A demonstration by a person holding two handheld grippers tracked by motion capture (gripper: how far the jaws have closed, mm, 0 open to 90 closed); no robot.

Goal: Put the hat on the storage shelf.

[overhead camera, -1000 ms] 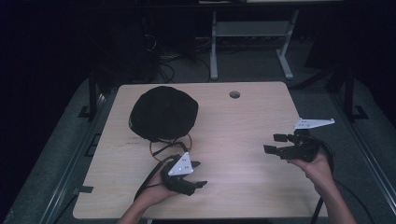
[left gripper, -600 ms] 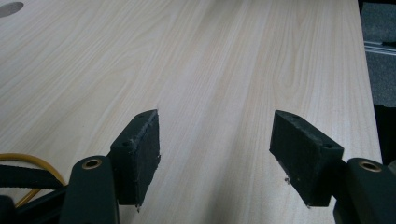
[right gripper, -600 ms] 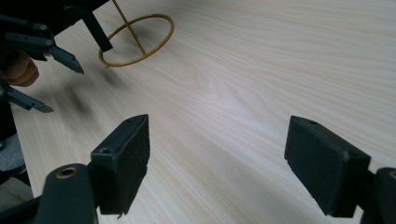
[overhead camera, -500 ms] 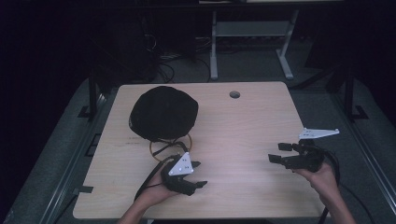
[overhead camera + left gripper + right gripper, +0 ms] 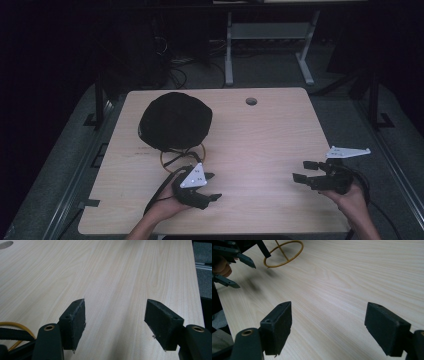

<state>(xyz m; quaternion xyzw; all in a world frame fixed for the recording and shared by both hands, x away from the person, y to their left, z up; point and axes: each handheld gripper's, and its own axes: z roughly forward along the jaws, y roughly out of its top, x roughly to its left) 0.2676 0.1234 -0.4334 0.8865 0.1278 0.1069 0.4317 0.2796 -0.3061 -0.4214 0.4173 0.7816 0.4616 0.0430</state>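
Two grippers (image 5: 211,186) (image 5: 304,171), one black hat (image 5: 175,120)

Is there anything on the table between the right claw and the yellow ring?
No. In the right gripper view, bare wood runs from the right claw to the yellow ring; the left claw sits off to one side of that stretch.

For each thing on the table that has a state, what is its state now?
Left claw: open, nothing between its pads, low over the table.
Right claw: open, nothing held.
Black round thing: lying on the table, untouched.
Yellow ring: beside the black thing, partly hidden, not gripped.
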